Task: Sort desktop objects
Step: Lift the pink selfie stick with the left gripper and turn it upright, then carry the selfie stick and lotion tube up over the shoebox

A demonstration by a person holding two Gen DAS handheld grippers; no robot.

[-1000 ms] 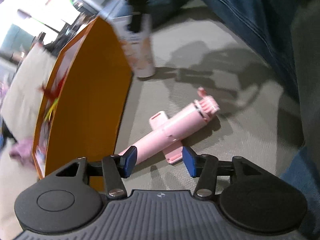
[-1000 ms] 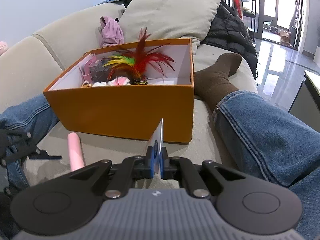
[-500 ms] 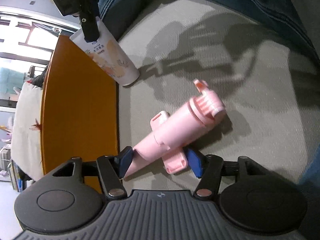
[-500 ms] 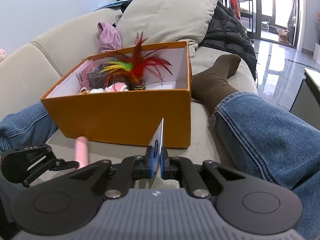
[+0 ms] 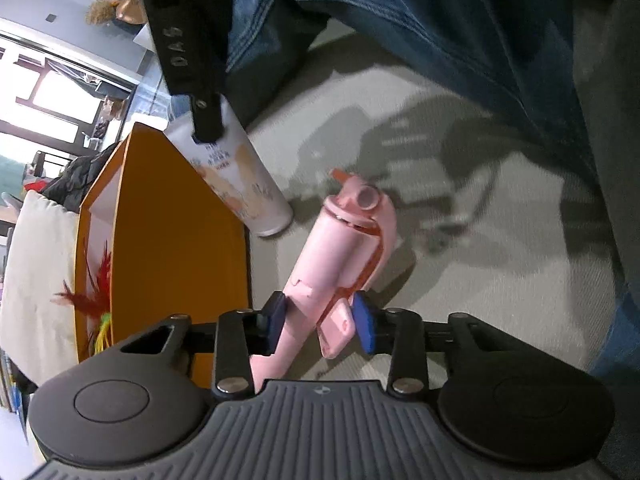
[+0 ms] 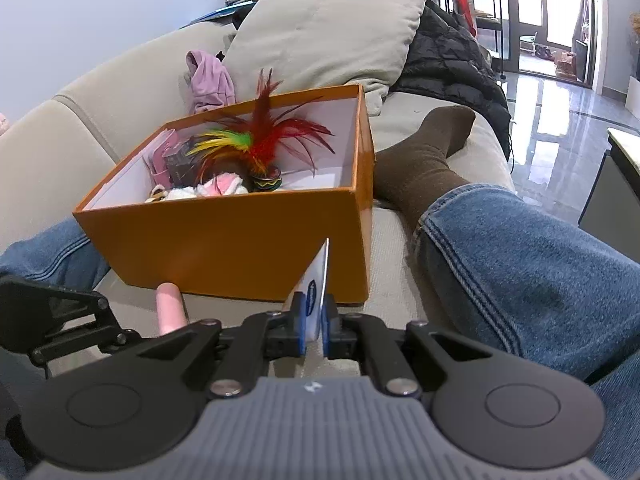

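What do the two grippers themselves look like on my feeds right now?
Both match: the left gripper and right gripper have black linkage arms with silver pivot screws, blue jaws, a ribbed grey body and two round black discs. No cables or sleeves visible.

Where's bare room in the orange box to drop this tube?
Free: the white floor at the orange box end nearest the brown sock, right of the feather toy. Crowded: the far-left end, with pink items and plush. The right gripper holds the tube.
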